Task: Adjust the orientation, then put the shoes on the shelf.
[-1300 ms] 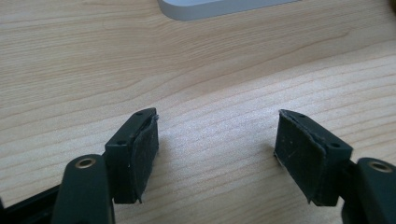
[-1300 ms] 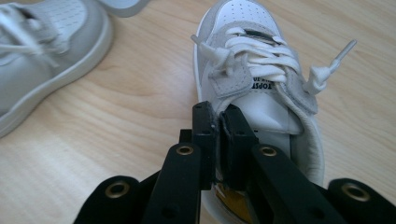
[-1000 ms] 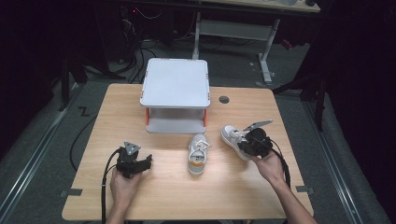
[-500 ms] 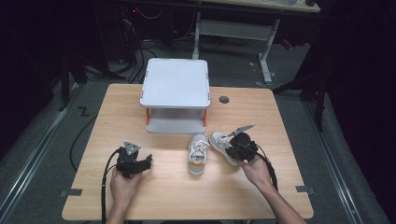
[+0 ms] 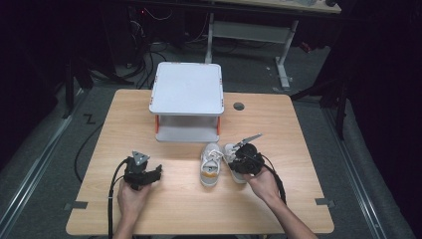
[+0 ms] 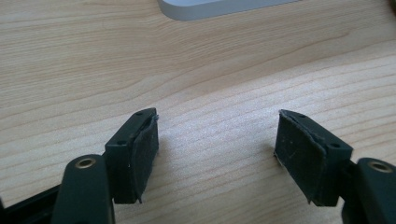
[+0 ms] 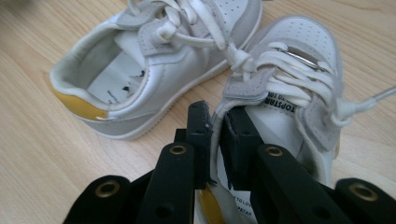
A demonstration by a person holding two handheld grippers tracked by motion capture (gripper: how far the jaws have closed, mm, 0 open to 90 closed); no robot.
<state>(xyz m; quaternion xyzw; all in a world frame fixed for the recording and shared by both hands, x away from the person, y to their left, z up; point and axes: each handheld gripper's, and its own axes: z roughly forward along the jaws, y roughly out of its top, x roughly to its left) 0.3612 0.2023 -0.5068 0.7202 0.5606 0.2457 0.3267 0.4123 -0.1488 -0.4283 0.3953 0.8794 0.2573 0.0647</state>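
Observation:
Two small white sneakers with yellow heel tabs lie side by side on the wooden table (image 5: 308,199). The left sneaker (image 5: 211,167) (image 7: 154,60) lies free. My right gripper (image 5: 240,162) (image 7: 215,126) has the inner collar wall of the right sneaker (image 5: 230,151) (image 7: 299,65) between its pads; its jaws have just been opening a little, and the collar still touches both pads. That sneaker rests on the table, close against the other one. My left gripper (image 5: 155,173) (image 6: 217,154) sits low over bare wood at the front left, open, with nothing between its fingers.
A white two-level stand (image 5: 186,87) with orange posts stands at the back middle of the table. A round cable hole (image 5: 239,106) lies to its right. Dark floor, cables and desk legs surround the table.
My right gripper has carried the right sneaker leftward and down, from apart at the right to beside the other sneaker. The left gripper has stayed put.

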